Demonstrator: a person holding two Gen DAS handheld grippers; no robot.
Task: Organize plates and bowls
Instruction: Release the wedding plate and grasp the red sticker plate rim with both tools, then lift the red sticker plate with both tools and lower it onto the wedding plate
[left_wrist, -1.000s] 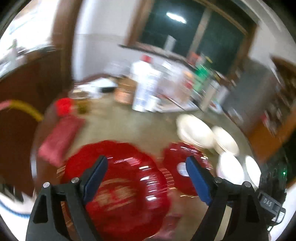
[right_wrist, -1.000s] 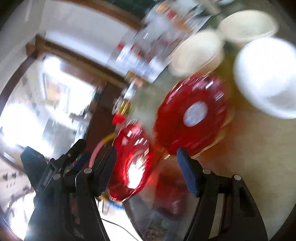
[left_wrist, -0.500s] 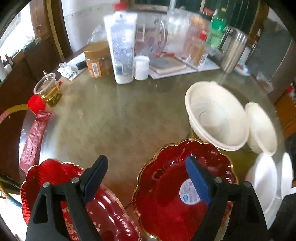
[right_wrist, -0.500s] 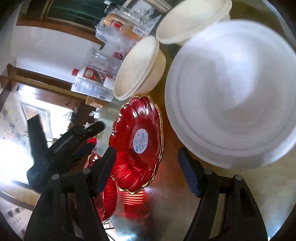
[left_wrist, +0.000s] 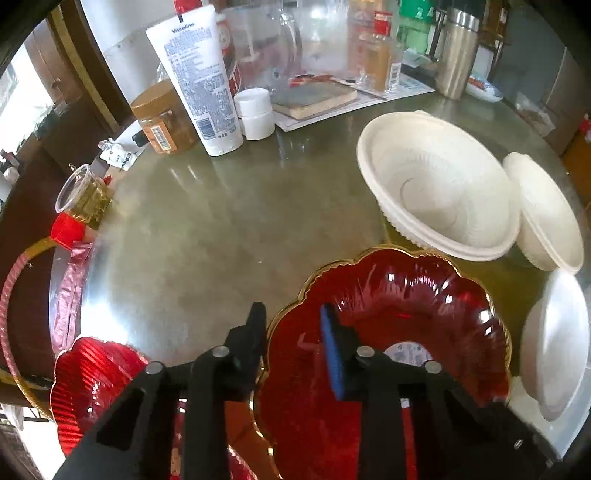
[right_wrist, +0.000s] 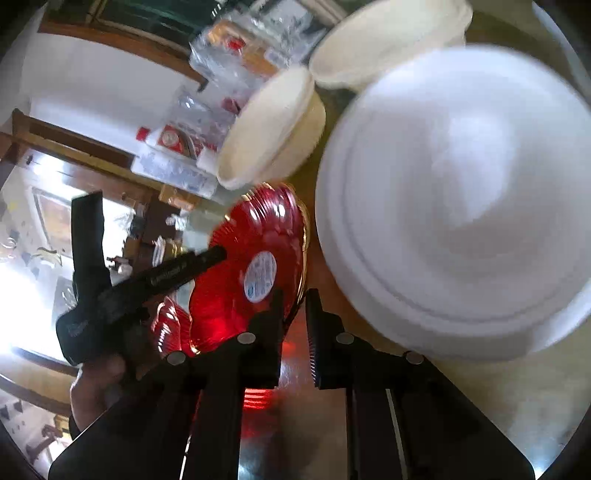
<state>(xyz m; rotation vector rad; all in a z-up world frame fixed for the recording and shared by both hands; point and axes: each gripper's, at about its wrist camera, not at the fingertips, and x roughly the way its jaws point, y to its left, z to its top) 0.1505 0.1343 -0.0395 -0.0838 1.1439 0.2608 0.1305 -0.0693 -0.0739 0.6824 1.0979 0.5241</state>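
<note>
While my left tongs are closing astride the near-left scalloped edge of the gold-rimmed red plate, one finger outside and the blue pad inside, I cannot tell if they bite yet; my right tongs have closed to a narrow gap over the same plate's opposite rim, presumably so both ends lift together; just left of the left tongs lies a second red plate; ahead and right sit a cream bowl, a smaller bowl and white plates on the table.
</note>
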